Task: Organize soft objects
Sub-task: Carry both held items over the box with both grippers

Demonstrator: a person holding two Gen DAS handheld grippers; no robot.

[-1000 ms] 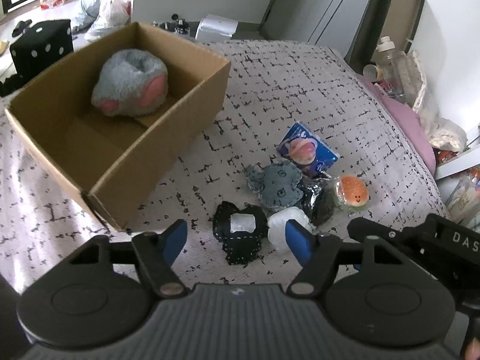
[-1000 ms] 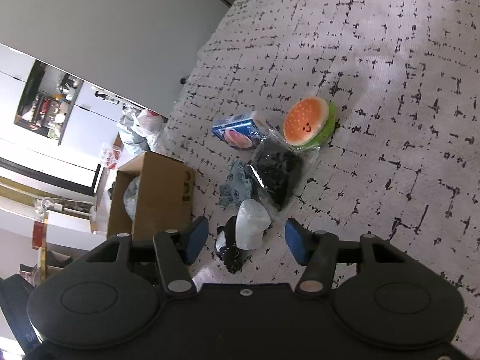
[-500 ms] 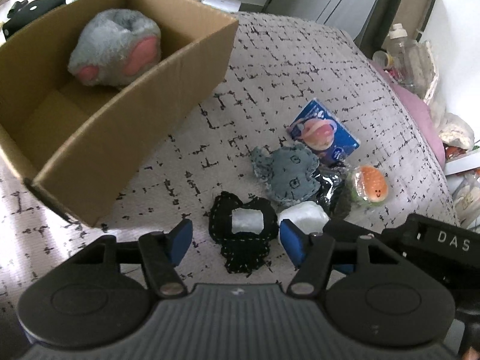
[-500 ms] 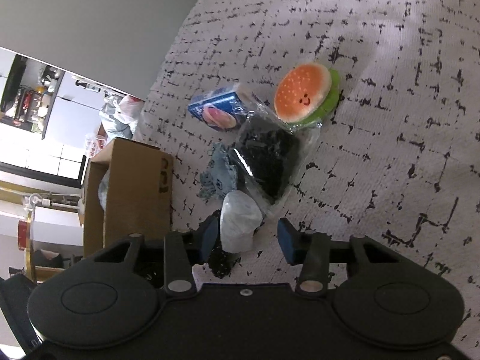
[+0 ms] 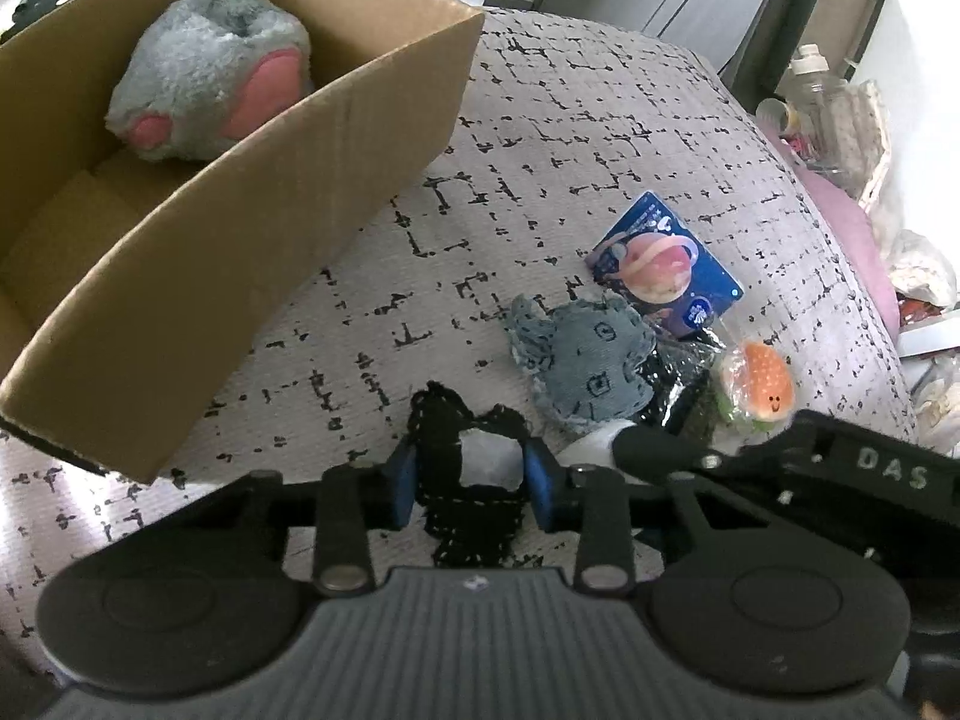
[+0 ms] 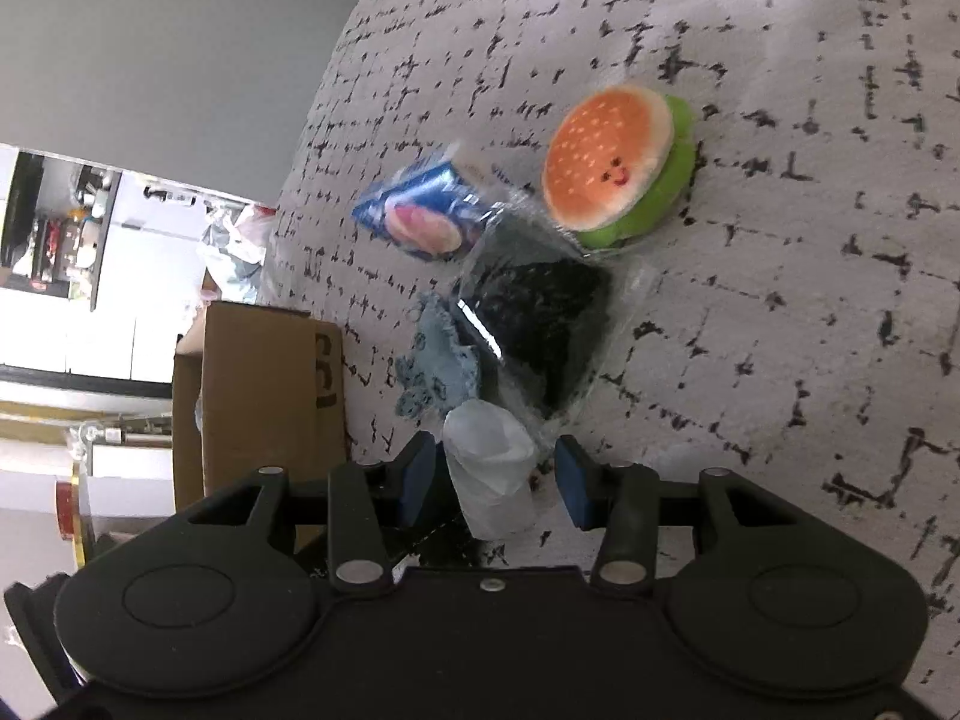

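On the patterned bed cover, a black soft toy (image 5: 474, 516) with a white patch sits between my left gripper's (image 5: 471, 483) blue pads. The jaws are closing and the pads touch its sides. My right gripper (image 6: 493, 477) straddles a white soft lump (image 6: 489, 462). Its jaws are also closing, and a gap shows at the right pad. Beyond lie a grey-blue denim toy (image 5: 585, 372), a black item in a clear bag (image 6: 540, 336), a burger plush (image 6: 612, 174) and a blue planet packet (image 5: 660, 264). A cardboard box (image 5: 270, 180) at the left holds a grey-and-pink plush (image 5: 210, 90).
The right gripper's black body crosses the lower right of the left wrist view. The bed cover (image 5: 570, 120) stretches on behind the toys. Bottles and bags (image 5: 828, 96) crowd the bed's right side, beside a pink pillow edge (image 5: 852, 228).
Both grippers have sunk closer to the toys. The left jaws narrowed onto the black toy; the right jaws narrowed around the white lump.
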